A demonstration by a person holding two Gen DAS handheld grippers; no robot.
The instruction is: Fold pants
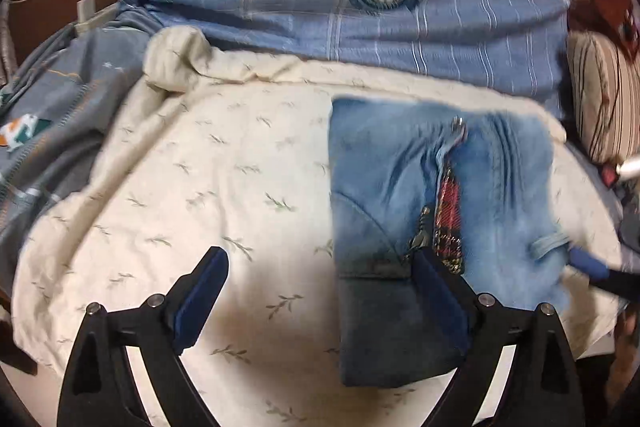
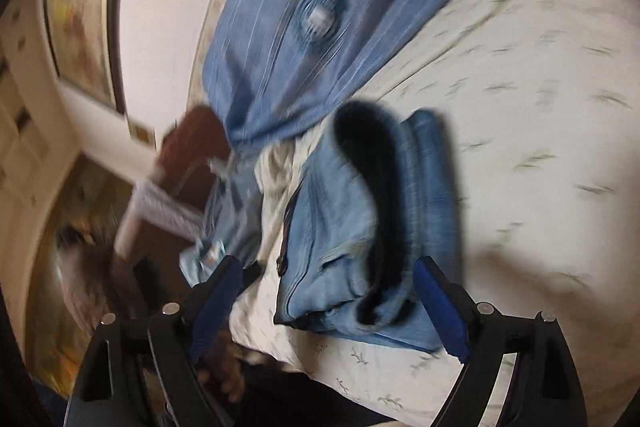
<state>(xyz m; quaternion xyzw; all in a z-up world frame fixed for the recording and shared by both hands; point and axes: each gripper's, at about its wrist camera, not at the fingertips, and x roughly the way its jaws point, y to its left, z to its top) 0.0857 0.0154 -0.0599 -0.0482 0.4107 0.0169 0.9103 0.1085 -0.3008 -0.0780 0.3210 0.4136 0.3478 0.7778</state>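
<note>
The pants [image 1: 400,195], light blue denim, lie folded into a compact rectangular stack on the cream leaf-print bedsheet [image 1: 200,187]. A red plaid lining shows at the open fly, and one belt loop sticks out.

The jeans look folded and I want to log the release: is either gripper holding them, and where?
Nothing is held. Left gripper and right gripper are both open; the folded jeans lie free on the bedsheet.

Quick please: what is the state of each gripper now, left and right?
Left gripper: open, holding nothing; folded jeans lie partly between its fingers.
Right gripper: open, holding nothing.
</note>
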